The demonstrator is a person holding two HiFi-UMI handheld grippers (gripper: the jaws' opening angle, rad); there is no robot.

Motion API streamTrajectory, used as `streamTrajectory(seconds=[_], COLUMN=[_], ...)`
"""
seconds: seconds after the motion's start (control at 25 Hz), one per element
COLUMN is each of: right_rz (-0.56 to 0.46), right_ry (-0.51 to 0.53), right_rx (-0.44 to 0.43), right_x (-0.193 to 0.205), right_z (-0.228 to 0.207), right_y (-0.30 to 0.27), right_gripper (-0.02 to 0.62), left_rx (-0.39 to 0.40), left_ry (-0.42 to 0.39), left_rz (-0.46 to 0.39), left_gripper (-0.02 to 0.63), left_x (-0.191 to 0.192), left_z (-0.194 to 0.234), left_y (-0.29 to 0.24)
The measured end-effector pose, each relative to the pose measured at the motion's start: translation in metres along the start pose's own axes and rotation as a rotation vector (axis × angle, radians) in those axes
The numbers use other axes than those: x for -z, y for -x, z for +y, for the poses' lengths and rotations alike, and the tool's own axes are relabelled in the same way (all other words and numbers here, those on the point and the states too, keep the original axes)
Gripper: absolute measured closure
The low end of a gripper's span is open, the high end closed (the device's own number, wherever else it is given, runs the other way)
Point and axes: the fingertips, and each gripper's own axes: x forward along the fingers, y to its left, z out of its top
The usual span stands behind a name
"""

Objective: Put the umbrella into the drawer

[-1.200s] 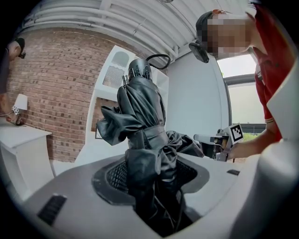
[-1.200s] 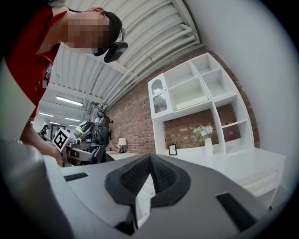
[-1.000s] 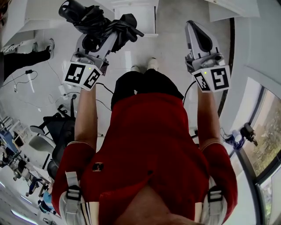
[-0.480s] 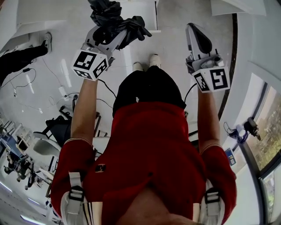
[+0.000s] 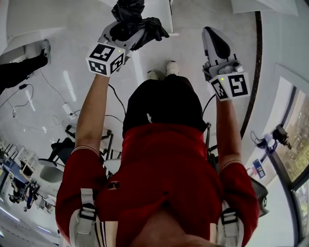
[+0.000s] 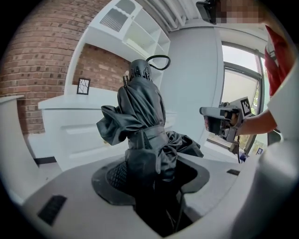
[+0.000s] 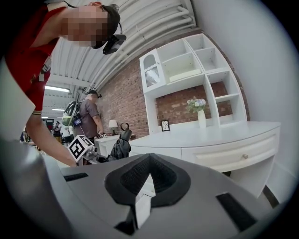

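Observation:
A folded black umbrella (image 6: 140,116) stands up from my left gripper (image 6: 149,172), whose jaws are shut on its lower part. In the head view the left gripper (image 5: 121,34) holds the umbrella (image 5: 134,19) out ahead, near a white cabinet (image 5: 161,14). My right gripper (image 5: 216,44) is held level at the right with its jaws together and nothing between them. In the right gripper view, the gripper (image 7: 142,184) faces a white sideboard whose drawer (image 7: 233,154) is closed. That view also shows the umbrella (image 7: 120,147) at the left.
A white shelf unit (image 7: 187,70) stands on the sideboard against a brick wall, with a flower vase (image 7: 200,114) and a small frame (image 7: 165,125). A person (image 7: 86,116) stands in the background. Cables (image 5: 29,111) and chairs (image 5: 58,149) are on the floor at left.
Both grippers have sunk lower. The umbrella has swung from pointing left to pointing straight ahead, closer to the white cabinet. The right gripper stays shut and empty.

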Motion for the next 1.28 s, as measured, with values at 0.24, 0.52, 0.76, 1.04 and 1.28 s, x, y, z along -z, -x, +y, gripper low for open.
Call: streamTrajectory(seconds=[0.24,0.52,0.76,1.04,1.28], right_rz=[0.009,0.011,0.017,0.017,0.001], right_ry=[0.008,0.071,0.116,0.149,0.173], right_rx=[-0.009,-0.067,-0.095,-0.094,-0.091], right_x=[0.040,0.093,0.149,0.209,0.245], right_z=[-0.013,-0.028,-0.053,-0.084,-0.103], right_y=[-0.023,-0.042,-0.062,-0.083,-0.089], right_gripper=[0.597,0.597,0.597,0.597,0.597], left_rx=[0.035,0.048,0.090,0.151,0.188], left_ry=[-0.045,-0.088,-0.145,-0.221,-0.262], left_rz=[0.069,0.092,0.151,0.269,0.339], left_gripper=[0.370,0.370,0.370,0.370,0.370], left_x=[0.042,0.086,0.134,0.194,0.233], left_z=[0.020,0.043,0.061,0.084,0.096], left_y=[-0.034,-0.066,-0.100,-0.142,-0.176])
